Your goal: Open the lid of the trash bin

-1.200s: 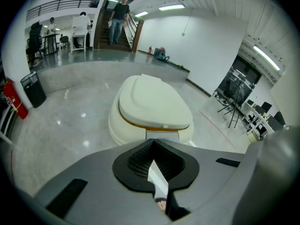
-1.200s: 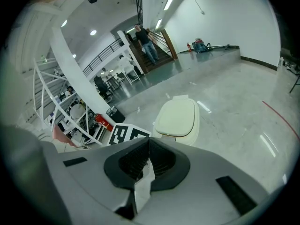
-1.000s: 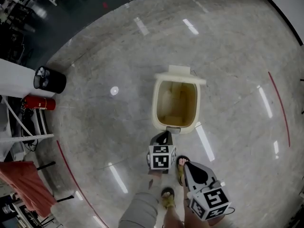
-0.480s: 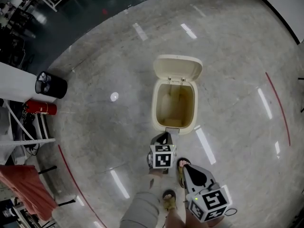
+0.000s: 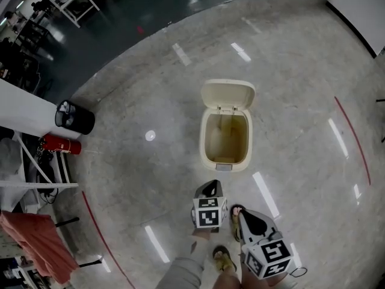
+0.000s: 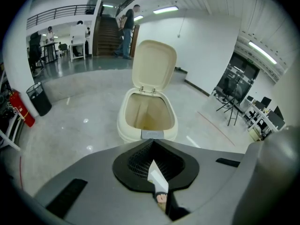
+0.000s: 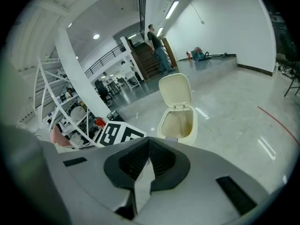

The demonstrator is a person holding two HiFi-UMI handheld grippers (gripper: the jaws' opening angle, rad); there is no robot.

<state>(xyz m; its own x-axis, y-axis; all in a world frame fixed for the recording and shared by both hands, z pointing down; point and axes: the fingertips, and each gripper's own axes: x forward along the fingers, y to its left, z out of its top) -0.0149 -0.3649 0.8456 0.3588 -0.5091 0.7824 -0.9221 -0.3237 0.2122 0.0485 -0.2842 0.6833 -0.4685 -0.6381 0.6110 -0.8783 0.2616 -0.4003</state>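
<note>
A cream pedal trash bin (image 5: 206, 143) stands on the polished floor, its lid (image 5: 227, 95) swung up and back so the empty inside shows. In the left gripper view the bin (image 6: 123, 123) sits straight ahead, with the lid (image 6: 153, 64) upright and a grey pedal (image 6: 152, 134) at its front. My left gripper (image 5: 209, 186) hovers a short way before the pedal, jaws together, holding nothing. My right gripper (image 5: 245, 213) is lower right of it, also shut and empty. From the right gripper view (image 7: 149, 140) the bin (image 7: 164, 123) is farther off.
A black waste basket (image 5: 75, 118) and a red fire extinguisher (image 5: 60, 144) stand at the left by a white rack (image 5: 36, 173). A red cloth (image 5: 36, 239) lies bottom left. The person's sandalled feet (image 5: 224, 259) are below the grippers. Red floor lines (image 5: 355, 140) curve on both sides.
The bin's lid has swung from nearly edge-on to fully raised. The bin now looks a little farther from both grippers, which stay shut.
</note>
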